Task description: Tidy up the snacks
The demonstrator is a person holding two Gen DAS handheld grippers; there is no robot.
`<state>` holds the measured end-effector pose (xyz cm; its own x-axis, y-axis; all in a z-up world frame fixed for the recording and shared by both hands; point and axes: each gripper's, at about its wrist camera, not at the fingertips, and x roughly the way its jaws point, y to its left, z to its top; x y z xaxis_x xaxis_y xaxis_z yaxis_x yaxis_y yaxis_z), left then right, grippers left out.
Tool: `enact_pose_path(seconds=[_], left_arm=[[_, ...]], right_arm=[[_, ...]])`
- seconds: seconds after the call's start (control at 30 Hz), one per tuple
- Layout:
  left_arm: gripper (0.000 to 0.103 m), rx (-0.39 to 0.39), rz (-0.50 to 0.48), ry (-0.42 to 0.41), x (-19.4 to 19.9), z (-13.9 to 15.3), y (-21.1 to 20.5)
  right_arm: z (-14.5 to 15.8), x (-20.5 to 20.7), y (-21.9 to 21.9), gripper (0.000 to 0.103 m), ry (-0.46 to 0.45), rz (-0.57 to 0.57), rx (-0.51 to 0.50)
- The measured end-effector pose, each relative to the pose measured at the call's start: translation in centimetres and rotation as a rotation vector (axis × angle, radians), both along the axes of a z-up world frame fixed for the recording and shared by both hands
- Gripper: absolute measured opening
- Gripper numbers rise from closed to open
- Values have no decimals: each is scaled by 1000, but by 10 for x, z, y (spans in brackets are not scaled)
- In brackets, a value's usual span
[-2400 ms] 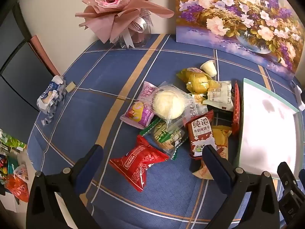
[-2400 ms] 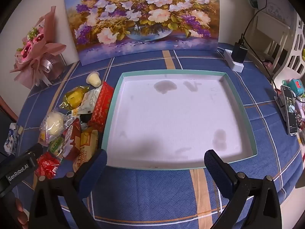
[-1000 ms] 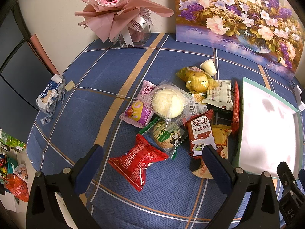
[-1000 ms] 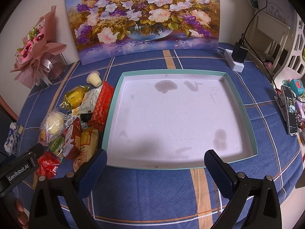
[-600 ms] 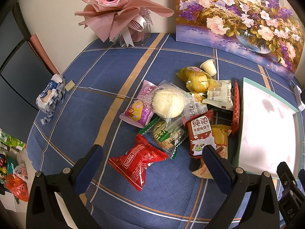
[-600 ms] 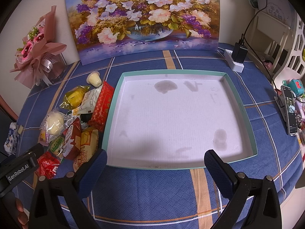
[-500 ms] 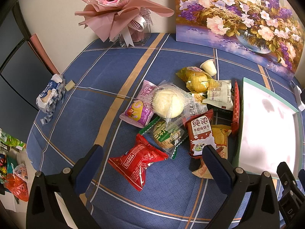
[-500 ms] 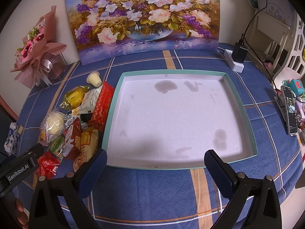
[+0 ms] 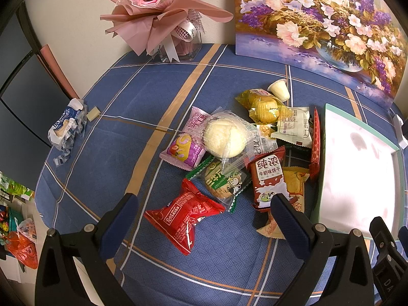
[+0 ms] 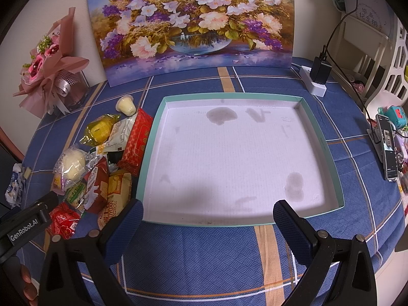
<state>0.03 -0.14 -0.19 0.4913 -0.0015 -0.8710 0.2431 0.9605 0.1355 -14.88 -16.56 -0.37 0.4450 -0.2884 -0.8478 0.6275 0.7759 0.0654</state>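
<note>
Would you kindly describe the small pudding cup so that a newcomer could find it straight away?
Start at the large flower painting leaning against the wall, then look to the snack pile left of the teal-rimmed tray. The pudding cup sits at the pile's far end, nearest the painting: the only rigid, pale-yellow tub among flat wrapped packets.

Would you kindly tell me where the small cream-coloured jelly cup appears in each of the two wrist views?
Left wrist view: the jelly cup lies upper right of centre, at the pile's far end.
Right wrist view: the jelly cup sits left of centre, beyond the pile.
Shared landmark: the yellow-wrapped snack just nearer than the cup.
</note>
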Motion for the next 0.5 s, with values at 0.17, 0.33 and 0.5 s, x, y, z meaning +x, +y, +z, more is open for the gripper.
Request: enact_pose_path(seconds=[0.17,0.33,0.5], left_arm=[[103,-3,0,1,0,0,0],[103,-12,-6,5,-1,-1,-3],[103,-30,-6,13,1,-1,1]], right_arm=[[0,0,0,103,1,1,0],[1,1,1,103,3,4,-1],[-2,5,4,103,-1,19,8]])
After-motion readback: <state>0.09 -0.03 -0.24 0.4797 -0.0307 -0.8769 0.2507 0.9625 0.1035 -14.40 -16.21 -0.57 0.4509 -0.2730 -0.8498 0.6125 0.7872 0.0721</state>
